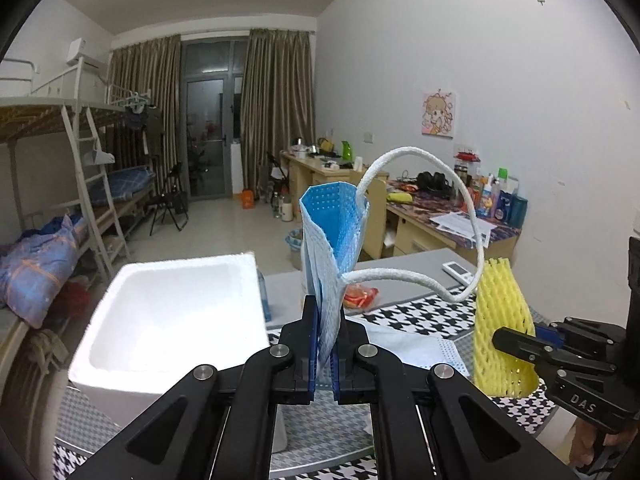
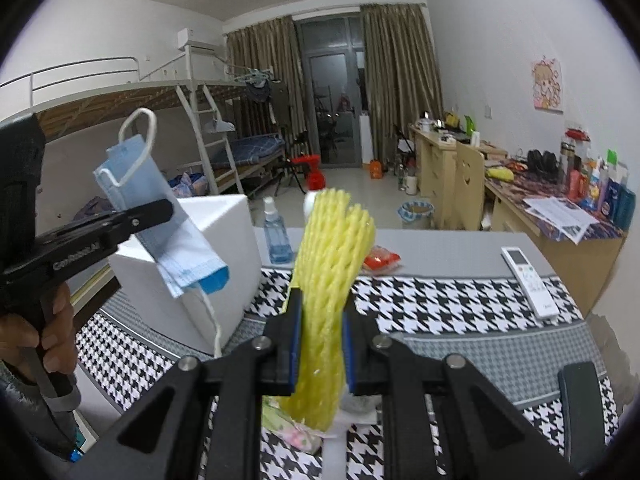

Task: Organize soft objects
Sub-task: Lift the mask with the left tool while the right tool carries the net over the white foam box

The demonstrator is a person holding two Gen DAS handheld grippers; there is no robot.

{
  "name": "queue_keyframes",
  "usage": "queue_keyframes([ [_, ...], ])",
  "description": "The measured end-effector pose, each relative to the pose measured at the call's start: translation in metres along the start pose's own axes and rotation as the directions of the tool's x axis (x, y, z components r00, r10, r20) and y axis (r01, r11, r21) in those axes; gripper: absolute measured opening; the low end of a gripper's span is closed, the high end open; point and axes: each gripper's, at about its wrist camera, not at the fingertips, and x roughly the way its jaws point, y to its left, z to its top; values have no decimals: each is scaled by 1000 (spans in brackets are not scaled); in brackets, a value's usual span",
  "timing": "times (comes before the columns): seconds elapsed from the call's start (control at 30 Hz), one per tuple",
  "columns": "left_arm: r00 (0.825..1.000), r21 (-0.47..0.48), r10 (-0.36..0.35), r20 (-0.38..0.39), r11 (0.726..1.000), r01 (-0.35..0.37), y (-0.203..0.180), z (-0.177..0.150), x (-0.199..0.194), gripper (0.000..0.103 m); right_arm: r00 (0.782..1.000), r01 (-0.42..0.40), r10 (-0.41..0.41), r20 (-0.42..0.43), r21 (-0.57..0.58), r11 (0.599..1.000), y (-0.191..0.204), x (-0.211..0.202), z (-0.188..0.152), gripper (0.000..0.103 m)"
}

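Currently both loads are airborne over the bench [image 2: 440, 248]. Left tool [image 1: 326, 344] pinches a blue face mask [image 1: 332, 240] near its lower edge, beside the white foam box [image 1: 168, 304]; ear loop [image 1: 452, 208] arcs free. Right tool [image 2: 320, 344] is clamped on a yellow foam net sleeve [image 2: 332, 256].

Risks: loop may snag the sleeve or box rim on lowering; thin grip could let the mask slide out. Sleeve squashes easily and may spring away when released.
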Motion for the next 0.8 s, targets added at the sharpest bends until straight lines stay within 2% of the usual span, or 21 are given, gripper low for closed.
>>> queue_keyframes([
  [0.27, 999, -3, 32, 36, 999, -32, 10, 12, -5, 5, 1000, -7, 7, 1, -47, 999, 17, 8, 14, 21],
  [0.8, 987, -49, 156, 46, 987, -154, 39, 20, -6, 5, 988, -149, 151, 13, -98, 984, 40, 29, 47, 21],
])
